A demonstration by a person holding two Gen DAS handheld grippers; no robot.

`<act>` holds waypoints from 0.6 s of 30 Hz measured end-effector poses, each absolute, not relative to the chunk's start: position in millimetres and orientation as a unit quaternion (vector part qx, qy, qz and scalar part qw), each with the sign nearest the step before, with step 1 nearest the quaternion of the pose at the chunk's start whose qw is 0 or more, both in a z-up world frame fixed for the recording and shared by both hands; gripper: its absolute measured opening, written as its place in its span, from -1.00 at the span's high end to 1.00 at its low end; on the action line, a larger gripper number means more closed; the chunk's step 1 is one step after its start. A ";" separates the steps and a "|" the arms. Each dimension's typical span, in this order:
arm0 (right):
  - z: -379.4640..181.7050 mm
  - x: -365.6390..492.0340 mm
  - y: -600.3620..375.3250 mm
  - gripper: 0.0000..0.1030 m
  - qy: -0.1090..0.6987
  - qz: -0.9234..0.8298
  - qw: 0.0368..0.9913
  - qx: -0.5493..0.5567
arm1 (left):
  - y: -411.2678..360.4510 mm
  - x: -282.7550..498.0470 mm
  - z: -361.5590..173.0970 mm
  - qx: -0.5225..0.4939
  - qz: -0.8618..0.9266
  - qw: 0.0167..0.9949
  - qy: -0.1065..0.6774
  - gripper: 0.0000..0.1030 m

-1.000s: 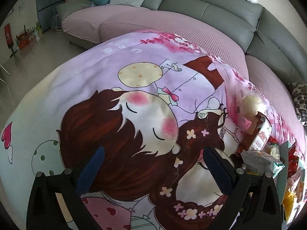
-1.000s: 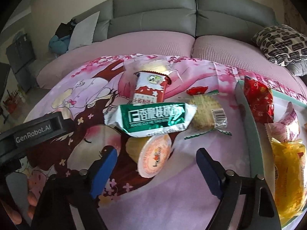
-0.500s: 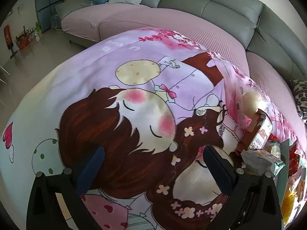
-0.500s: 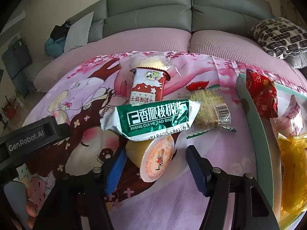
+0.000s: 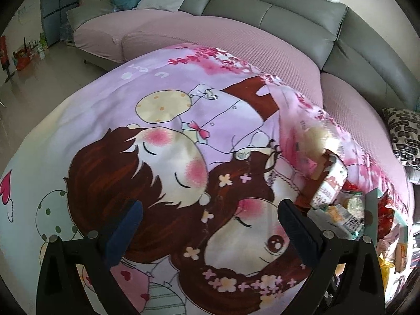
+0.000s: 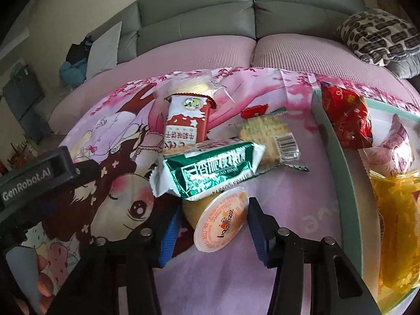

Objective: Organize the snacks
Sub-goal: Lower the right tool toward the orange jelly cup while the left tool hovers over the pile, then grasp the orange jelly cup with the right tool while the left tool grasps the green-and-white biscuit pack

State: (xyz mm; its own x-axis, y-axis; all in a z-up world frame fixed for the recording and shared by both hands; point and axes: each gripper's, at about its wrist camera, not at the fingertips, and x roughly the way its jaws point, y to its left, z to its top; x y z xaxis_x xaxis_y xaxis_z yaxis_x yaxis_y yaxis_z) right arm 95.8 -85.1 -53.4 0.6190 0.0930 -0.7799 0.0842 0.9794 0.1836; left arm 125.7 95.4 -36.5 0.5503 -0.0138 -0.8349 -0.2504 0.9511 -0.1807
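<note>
In the right wrist view a jelly cup with an orange lid lies on its side on the cartoon-print cloth. My right gripper is open, with one finger on each side of the cup. A green cookie pack lies partly over the cup. Behind it are a red-and-white milk carton, a cracker pack and a wrapped bun. My left gripper is open and empty over the cloth, left of the snack pile.
A pale green tray at the right holds a red packet, a pink packet and a yellow bag. A grey-and-pink sofa runs behind. A patterned cushion lies at the far right.
My right gripper has moved forward and narrowed, so its fingers now flank the jelly cup. The left gripper has shifted slightly forward over the cloth.
</note>
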 end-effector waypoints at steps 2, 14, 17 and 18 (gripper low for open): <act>-52.6 93.7 -90.0 0.00 0.438 0.001 0.893 0.104 | 93.3 125.3 -35.3 -0.144 0.063 0.869 0.469 -0.98; -46.0 83.1 -100.6 -0.01 0.443 0.004 0.890 0.107 | 74.9 125.2 -29.0 -0.147 0.026 0.871 0.468 -0.98; -41.2 79.7 -103.0 -0.01 0.438 0.011 0.892 0.113 | 72.7 124.7 -27.5 -0.146 0.023 0.872 0.467 -0.98; -38.6 78.6 -103.3 -0.01 0.435 0.011 0.893 0.111 | 72.1 124.6 -26.9 -0.146 0.023 0.872 0.467 -0.98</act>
State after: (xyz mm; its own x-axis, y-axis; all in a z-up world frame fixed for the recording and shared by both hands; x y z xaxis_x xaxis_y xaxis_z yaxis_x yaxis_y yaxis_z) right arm 78.6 -103.3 -38.6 0.6208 0.1168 -0.7752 0.0763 0.9751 0.2080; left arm 124.6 72.1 -26.9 0.5636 -0.0959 -0.8205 -0.1758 0.9566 -0.2326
